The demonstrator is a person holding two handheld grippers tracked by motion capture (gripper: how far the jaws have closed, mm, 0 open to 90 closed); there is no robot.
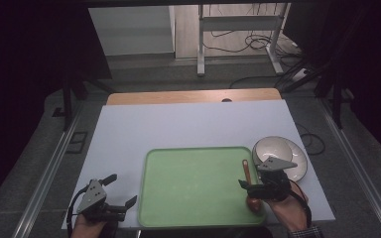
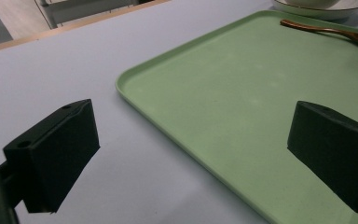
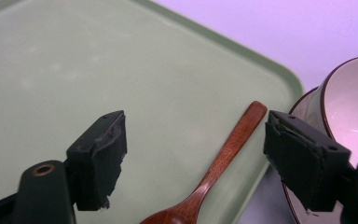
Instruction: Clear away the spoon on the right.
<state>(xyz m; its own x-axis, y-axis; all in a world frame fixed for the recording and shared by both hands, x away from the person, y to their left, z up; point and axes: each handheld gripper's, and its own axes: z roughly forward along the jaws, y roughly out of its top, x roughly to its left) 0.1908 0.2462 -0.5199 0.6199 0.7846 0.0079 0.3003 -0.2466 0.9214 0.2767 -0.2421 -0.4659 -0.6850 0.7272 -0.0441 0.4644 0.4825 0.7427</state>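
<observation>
On the bench (image 1: 188, 124), a pale sheet covers all but a strip of bare wood along the far edge, and a green tray (image 1: 193, 183) sits near the person's side. Along the tray's right rim lies a wooden spoon (image 1: 249, 183), handle toward the far side and bowl at the near corner. The right claw (image 1: 250, 191) hangs just over it, released — in the right gripper view the spoon's handle (image 3: 223, 158) runs up between the two spread jaws with clear gaps on either side, resting on the tray (image 3: 98, 70) and touched by neither pad. Just right of the tray stands a white bowl (image 1: 273, 151) on a plate (image 1: 300, 161), both off the tray and close to its far right corner. The left claw (image 1: 119, 191) is also released, jaws wide with nothing between them, low over the pale sheet just beside the tray's left edge. Beyond the bench — grey carpet, a white metal stand (image 1: 238, 29) with loose cables around its feet, dark curtains at both sides.
</observation>
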